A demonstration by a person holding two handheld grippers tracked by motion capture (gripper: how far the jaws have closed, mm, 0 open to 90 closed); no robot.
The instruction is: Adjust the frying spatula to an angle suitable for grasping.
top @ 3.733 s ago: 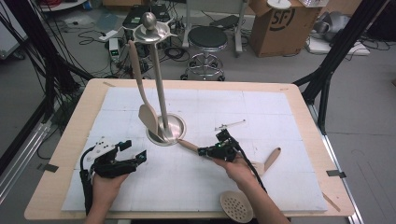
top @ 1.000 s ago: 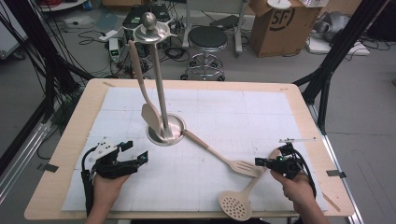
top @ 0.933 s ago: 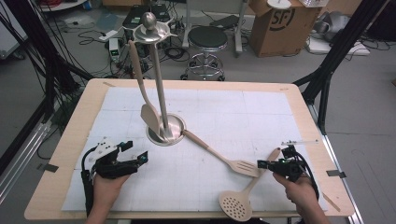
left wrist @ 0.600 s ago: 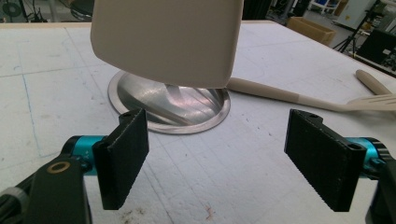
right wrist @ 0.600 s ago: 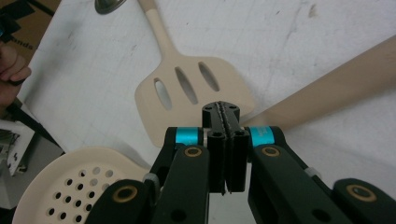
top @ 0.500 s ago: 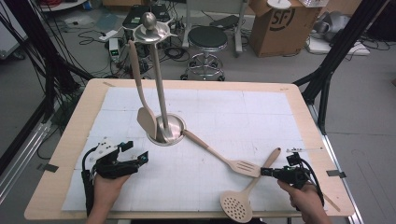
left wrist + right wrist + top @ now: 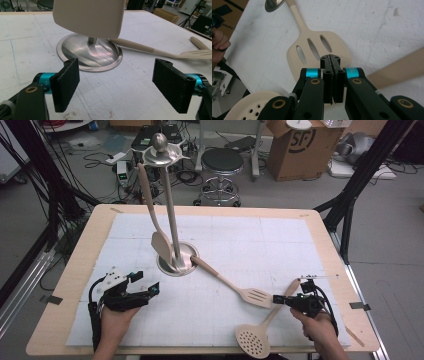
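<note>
A steel utensil stand (image 7: 176, 262) rises from the white mat, and a beige spatula (image 7: 162, 245) hangs from its top beside the pole. A slotted turner (image 7: 255, 296) lies flat, its handle reaching back to the stand's base. A round skimmer (image 7: 252, 340) lies near the front edge with its handle slanting up to the right. My right gripper (image 7: 276, 299) is shut with nothing in it, its tips at the turner's head (image 7: 319, 53). My left gripper (image 7: 150, 290) rests open at front left, facing the stand's base (image 7: 90, 53) and the hanging spatula (image 7: 90, 17).
The mat covers a wooden table (image 7: 90, 245). Behind the table stand a stool (image 7: 221, 162), a cardboard box (image 7: 300, 145) and floor cables. Black frame legs (image 7: 350, 205) stand at the table's right. The skimmer's handle (image 7: 397, 67) runs just right of my right gripper (image 7: 331, 58).
My right gripper went from beside the stand to the table's front right, and the slotted turner now lies flat. Over the last second it drifted slightly toward the front edge. The left gripper stayed still.
</note>
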